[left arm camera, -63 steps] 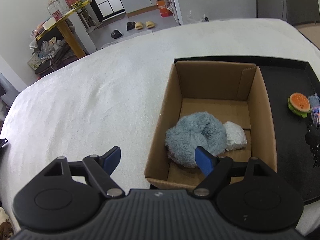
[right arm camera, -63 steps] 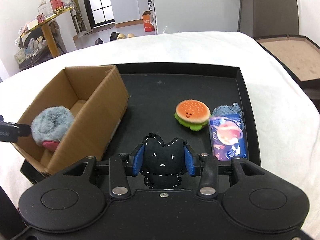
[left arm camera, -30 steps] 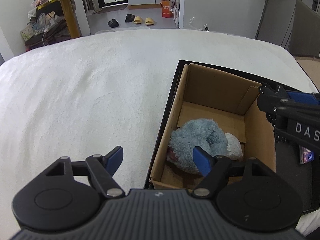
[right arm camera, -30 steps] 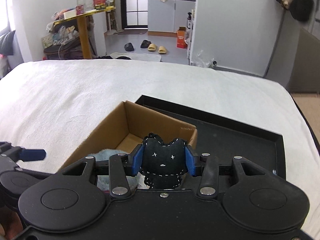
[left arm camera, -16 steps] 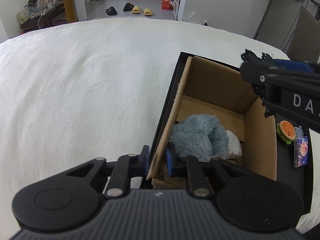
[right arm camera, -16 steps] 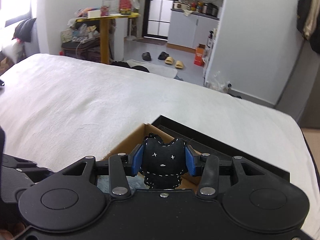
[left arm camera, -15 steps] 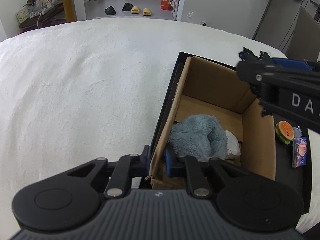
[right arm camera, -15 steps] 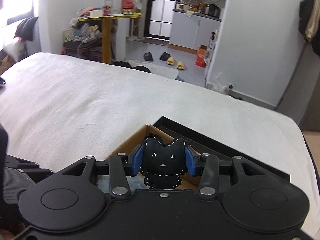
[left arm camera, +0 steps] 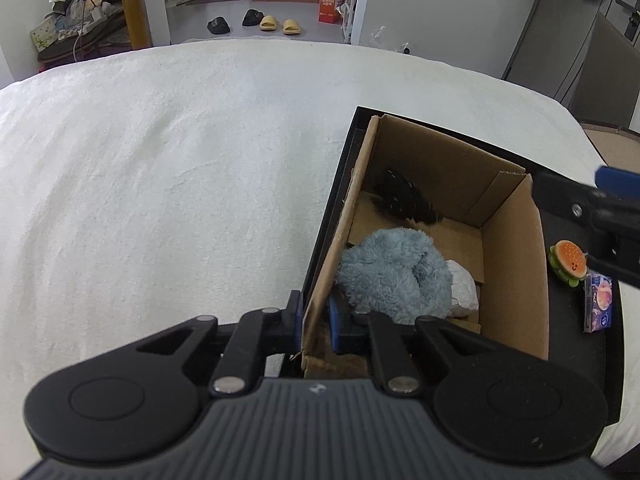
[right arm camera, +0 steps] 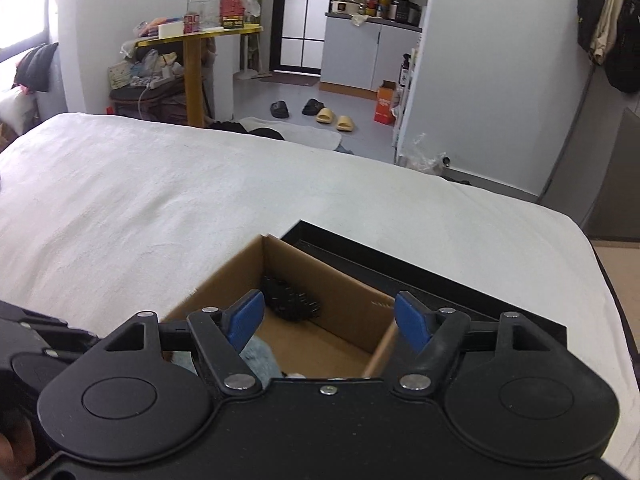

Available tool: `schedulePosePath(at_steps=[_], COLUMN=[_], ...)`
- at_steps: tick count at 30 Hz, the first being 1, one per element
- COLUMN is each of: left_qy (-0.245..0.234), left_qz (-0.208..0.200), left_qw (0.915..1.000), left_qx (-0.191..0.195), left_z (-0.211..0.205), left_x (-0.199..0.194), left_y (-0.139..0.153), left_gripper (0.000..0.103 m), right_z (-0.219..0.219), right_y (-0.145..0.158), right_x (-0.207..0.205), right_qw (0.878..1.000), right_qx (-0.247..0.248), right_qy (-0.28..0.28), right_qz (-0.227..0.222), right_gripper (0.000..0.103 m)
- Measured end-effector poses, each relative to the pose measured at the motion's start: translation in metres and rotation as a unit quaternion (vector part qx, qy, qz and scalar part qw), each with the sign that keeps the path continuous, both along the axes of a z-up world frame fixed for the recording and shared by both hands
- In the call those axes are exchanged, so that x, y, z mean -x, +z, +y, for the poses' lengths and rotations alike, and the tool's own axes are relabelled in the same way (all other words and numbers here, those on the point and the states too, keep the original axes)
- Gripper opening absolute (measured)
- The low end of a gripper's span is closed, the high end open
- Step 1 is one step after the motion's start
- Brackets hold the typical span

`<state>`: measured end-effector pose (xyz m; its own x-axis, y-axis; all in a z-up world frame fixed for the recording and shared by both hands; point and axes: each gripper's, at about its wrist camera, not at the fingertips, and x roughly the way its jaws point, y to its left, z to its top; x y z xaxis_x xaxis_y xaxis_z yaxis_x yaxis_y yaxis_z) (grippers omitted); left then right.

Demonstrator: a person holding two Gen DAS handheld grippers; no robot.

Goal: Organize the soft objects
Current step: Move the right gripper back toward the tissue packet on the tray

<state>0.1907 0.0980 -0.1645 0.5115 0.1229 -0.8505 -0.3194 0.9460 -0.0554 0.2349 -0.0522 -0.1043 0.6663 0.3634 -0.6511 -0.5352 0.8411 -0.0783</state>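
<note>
A cardboard box (left arm camera: 516,248) stands on a black tray (left arm camera: 600,344). My left gripper (left arm camera: 316,318) is shut on the box's near left wall. Inside lie a fluffy blue plush (left arm camera: 394,276), a white soft thing (left arm camera: 464,290) and a black plush (left arm camera: 406,202) at the far corner. My right gripper (right arm camera: 330,322) is open and empty above the box (right arm camera: 332,312); the black plush (right arm camera: 290,298) lies below it. One of its fingers (left arm camera: 616,182) shows at the right in the left wrist view. A burger plush (left arm camera: 568,260) and a small printed packet (left arm camera: 598,302) lie on the tray.
The tray sits on a white bed cover (left arm camera: 160,168) that spreads wide to the left. Beyond the bed are a yellow table (right arm camera: 200,52) with clutter, slippers (right arm camera: 332,118) on the floor and a kitchen doorway.
My right gripper has opened and let go of the black plush, which now lies in the far corner of the box. My left gripper stays shut on the box wall.
</note>
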Motion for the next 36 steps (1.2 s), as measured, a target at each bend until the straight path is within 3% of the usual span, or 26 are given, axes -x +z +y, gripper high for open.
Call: schedulePosePath(at_steps=[11,13,15,20,27,36], left_qy=[-0.005,-0.005,-0.005,-0.014,-0.008,-0.012], left_qz=[0.007,0.006,0.006,0.01,-0.002,0.019], left_qw=[0.9987,0.9984,0.9978,0.9959,0.9941,0.9894], left_qx=[-0.05,-0.056,-0.066,-0.089,-0.108,-0.144], left_z=[-0.017,-0.019,-0.022,-0.031,-0.039,-0.052], left_x=[0.001,0.002,0.002,0.0,-0.001,-0.008], left_y=[0.007,0.009,0.01,0.01,0.016,0.014], left_gripper=[0.018,0.023,0.035,0.046,0.049,0.051], right_z=[-0.04,-0.048,-0.055,-0.075,-0.104,-0.145], right_y=[-0.018,-0.021,-0.023,-0.033,-0.047,-0.07], right_x=[0.011,0.012,0.013,0.012,0.006,-0.006], right_qw=[0.999,0.998,0.998,0.996,0.992,0.987], right_qx=[-0.01,-0.011,-0.013,-0.017,-0.029,-0.045], right_qy=[-0.041,-0.049,-0.057,-0.086,-0.112,-0.142], right_qz=[0.026,0.028,0.031,0.034,0.043,0.058], right_gripper=[0.072,0.072,0.072,0.072,0.072,0.074])
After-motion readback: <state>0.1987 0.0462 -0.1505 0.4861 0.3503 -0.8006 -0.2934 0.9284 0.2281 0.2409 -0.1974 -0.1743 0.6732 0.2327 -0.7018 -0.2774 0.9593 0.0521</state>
